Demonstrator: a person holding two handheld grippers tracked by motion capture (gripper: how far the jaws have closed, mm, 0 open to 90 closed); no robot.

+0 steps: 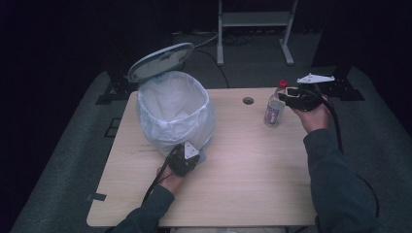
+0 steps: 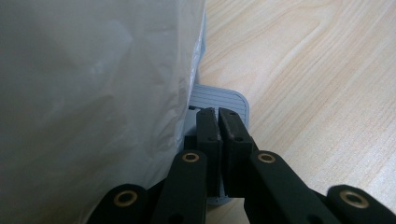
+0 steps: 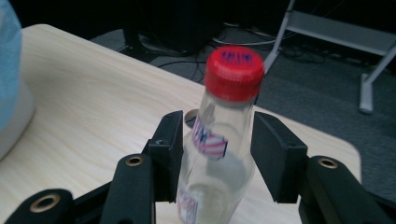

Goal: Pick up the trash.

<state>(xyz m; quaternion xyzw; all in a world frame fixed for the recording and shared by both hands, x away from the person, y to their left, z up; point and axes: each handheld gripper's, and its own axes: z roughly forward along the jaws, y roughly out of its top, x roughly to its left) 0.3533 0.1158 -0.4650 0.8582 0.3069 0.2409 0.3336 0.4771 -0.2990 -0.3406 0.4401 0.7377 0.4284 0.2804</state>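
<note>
left gripper [image 1: 190, 151] sits low at the foot of the pedal bin [image 1: 175, 114], fingers [image 2: 208, 135] closed together and pressing down on the grey foot pedal [image 2: 222, 99]; nothing is clamped between them, just the tips bearing on the ribbed pad. the lid [image 1: 161, 61] stands tilted up and open behind the bin's rim, and the white bin liner [image 2: 93, 84] bulges right beside the pedal. right gripper [image 1: 287, 93] is at the far right of the worktop [image 1: 243, 170], fingers [image 3: 278, 154] part open around the neck of a clear plastic bottle [image 3: 217, 158] with a red cap [image 3: 235, 72]. in the right gripper view the near finger looks against the glassy wall, the other shows a thin gap, so contact is likely but cannot tell for sure that both pads press. in the high view the bottle [image 1: 275, 108] looks upright, well apart from the bin, base seems about at the worktop or just off it, cannot tell which. step in hand, as i read it: bin held open by the pedal while the bottle is being taken up for disposal. next move calls for a firm pinch on the neck, carrying it across to above the bin mouth and letting go inside the liner, all while the left keeps its weight on the pedal. risk: smooth tapered neck may slip through a loose grip, and easing off the pedal drops the lid.
</note>
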